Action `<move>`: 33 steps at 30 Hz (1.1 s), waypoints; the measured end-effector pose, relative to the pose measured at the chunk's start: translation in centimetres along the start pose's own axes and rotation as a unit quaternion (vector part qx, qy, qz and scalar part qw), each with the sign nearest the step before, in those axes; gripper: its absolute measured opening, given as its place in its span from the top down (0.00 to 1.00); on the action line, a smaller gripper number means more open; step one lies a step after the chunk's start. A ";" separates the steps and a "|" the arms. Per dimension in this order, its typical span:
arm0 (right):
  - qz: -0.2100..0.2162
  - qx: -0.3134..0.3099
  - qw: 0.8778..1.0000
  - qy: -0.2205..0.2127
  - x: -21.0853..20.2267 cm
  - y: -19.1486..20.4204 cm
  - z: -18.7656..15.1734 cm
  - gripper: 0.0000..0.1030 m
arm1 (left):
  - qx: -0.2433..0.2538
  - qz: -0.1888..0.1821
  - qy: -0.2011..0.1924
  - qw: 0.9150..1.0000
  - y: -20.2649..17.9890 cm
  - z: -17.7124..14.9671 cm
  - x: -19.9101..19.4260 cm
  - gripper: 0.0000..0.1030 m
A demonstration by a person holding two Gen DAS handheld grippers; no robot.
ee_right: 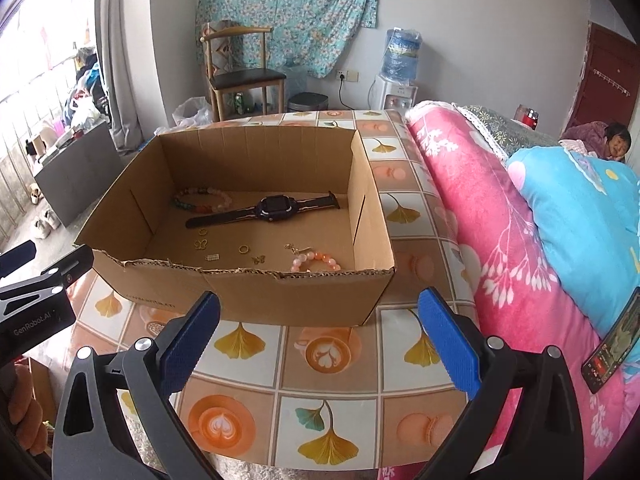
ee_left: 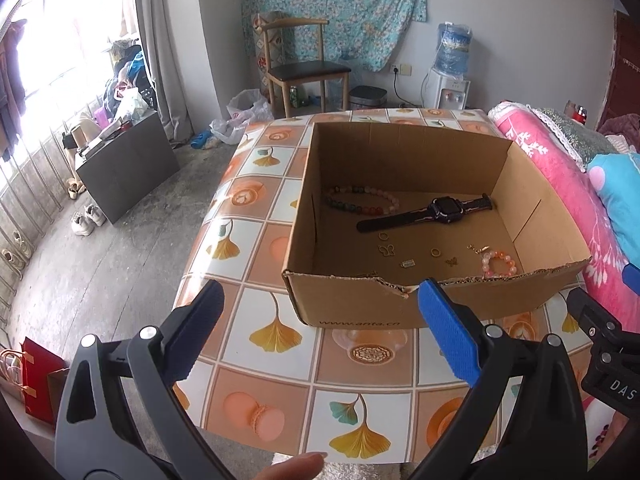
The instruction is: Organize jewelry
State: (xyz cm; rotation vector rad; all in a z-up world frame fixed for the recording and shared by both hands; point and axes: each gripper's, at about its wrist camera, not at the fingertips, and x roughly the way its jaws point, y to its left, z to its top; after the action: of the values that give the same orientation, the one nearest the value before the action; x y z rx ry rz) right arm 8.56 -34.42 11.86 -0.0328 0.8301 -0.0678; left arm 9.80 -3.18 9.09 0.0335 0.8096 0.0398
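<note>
Left hand-held gripper [ee_left: 320,328]: I see it released, empty.
Right hand-held gripper [ee_right: 320,332]: released, empty.
Brown cardboard box [ee_right: 304,300]: frame centre, holds black watch [ee_right: 276,205].

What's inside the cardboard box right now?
Inside the cardboard box: a beaded bracelet, a black watch, small gold charms and a pink bracelet. The front wall hides the nearest strip of floor.

Matt corrugated cardboard box [ee_left: 352,312] on glossy tablecloth [ee_left: 256,248].
</note>
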 end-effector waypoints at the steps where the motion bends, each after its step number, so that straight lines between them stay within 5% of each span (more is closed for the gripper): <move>1: 0.002 0.002 1.000 0.004 0.2 -0.1 0.0 0.06 | 0.001 0.000 0.004 1.000 -0.2 0.0 0.2 0.09; 33: -0.002 0.004 1.000 0.030 1.9 -0.2 -0.2 0.06 | 0.003 -0.016 0.033 0.999 -1.0 -0.5 1.7 0.09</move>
State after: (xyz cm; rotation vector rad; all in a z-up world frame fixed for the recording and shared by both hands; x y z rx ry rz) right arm 9.72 -34.72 10.35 -0.0257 0.8893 -0.0762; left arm 10.57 -4.09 7.49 0.0251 0.8761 0.0073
